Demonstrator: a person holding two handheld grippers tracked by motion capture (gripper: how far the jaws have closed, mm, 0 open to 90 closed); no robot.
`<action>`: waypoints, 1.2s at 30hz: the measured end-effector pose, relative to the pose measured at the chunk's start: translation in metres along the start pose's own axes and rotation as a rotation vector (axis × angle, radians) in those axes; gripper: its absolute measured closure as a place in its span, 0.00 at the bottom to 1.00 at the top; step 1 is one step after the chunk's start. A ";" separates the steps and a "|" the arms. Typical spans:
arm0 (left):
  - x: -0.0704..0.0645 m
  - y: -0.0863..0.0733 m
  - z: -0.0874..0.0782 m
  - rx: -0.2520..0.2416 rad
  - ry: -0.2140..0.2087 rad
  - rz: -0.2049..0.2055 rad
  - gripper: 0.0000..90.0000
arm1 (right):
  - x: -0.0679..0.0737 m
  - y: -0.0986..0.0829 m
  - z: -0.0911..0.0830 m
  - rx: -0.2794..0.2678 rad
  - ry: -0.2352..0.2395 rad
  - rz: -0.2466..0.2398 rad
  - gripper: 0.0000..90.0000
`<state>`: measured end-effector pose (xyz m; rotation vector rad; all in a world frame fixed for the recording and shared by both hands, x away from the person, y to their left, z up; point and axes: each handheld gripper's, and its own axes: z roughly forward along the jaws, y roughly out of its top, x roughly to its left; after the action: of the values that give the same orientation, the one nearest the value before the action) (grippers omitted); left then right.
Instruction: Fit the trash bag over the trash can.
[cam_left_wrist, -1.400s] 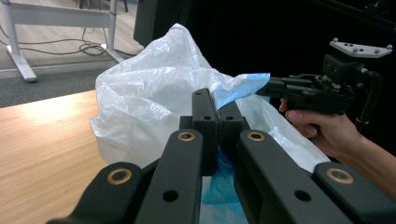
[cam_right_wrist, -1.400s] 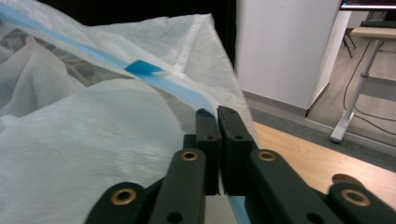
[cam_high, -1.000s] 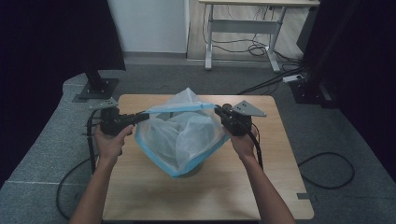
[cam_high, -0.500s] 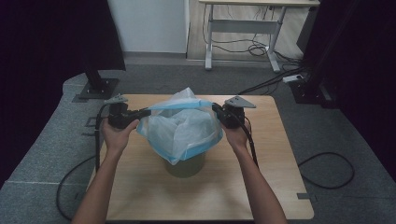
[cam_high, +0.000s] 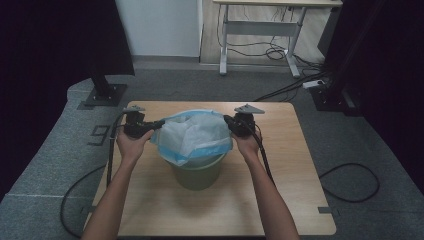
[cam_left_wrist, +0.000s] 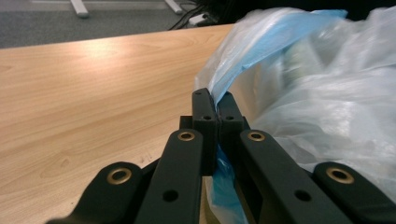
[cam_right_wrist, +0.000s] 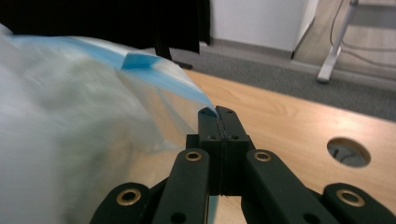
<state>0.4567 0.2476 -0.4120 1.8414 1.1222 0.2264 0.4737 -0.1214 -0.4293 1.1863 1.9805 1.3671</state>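
Blue-edged translucent bag (cam_high: 192, 135), green bin (cam_high: 198, 172)

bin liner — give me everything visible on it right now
The bin liner is a thin, translucent whitish plastic bag with a blue band along its mouth. The left gripper and the right gripper each pinch that blue edge, jaws shut, on opposite sides, stretching the mouth wide. It hangs crumpled over the top of the green bin on the wooden table, with the near blue edge draped over the bin's near rim. Contents cannot be made out.
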 end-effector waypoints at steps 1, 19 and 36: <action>0.003 -0.002 0.003 0.013 0.005 -0.009 0.99 | -0.001 -0.001 0.002 0.009 -0.003 0.005 0.99; 0.005 -0.015 -0.009 -0.052 -0.049 -0.018 0.99 | -0.013 0.002 -0.053 -0.191 -0.049 0.059 0.72; 0.006 -0.019 -0.016 -0.069 -0.059 -0.024 0.99 | 0.057 -0.024 -0.142 -0.178 0.243 -0.158 0.55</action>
<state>0.4397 0.2643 -0.4201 1.7617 1.0827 0.1933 0.3273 -0.1505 -0.3883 0.7990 2.0137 1.6279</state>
